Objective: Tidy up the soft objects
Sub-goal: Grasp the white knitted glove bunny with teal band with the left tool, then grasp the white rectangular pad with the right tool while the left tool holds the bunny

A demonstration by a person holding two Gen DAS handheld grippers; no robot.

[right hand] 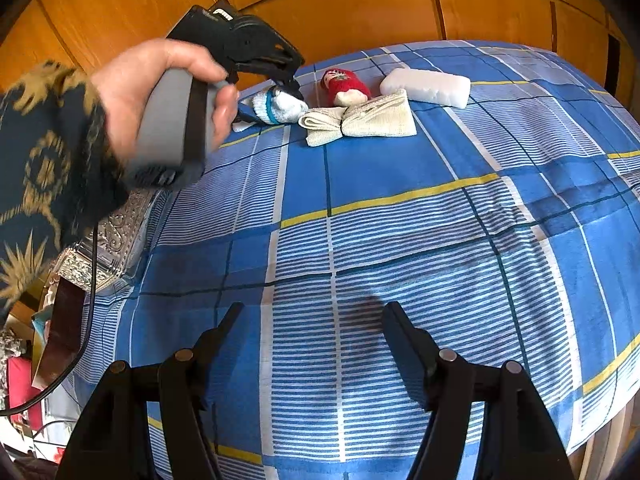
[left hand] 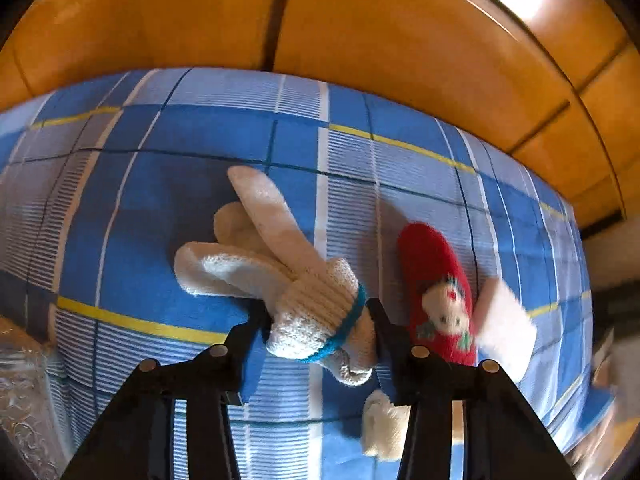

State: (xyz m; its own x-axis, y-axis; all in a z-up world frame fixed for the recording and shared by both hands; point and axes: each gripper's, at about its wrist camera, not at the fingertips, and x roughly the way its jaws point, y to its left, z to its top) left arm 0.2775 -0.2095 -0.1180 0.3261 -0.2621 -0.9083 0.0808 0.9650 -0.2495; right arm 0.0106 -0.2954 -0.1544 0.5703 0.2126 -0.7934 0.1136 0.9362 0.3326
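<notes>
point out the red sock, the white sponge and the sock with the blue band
red sock (right hand: 345,82), right wrist view, on its red knit body
white sponge (right hand: 426,86), right wrist view, on its top face
sock with the blue band (left hand: 320,312), left wrist view, on its ribbed cuff

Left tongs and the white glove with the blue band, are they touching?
Touching. The left wrist view shows the left tongs with both fingers pressed against the white glove's cuff.
</notes>
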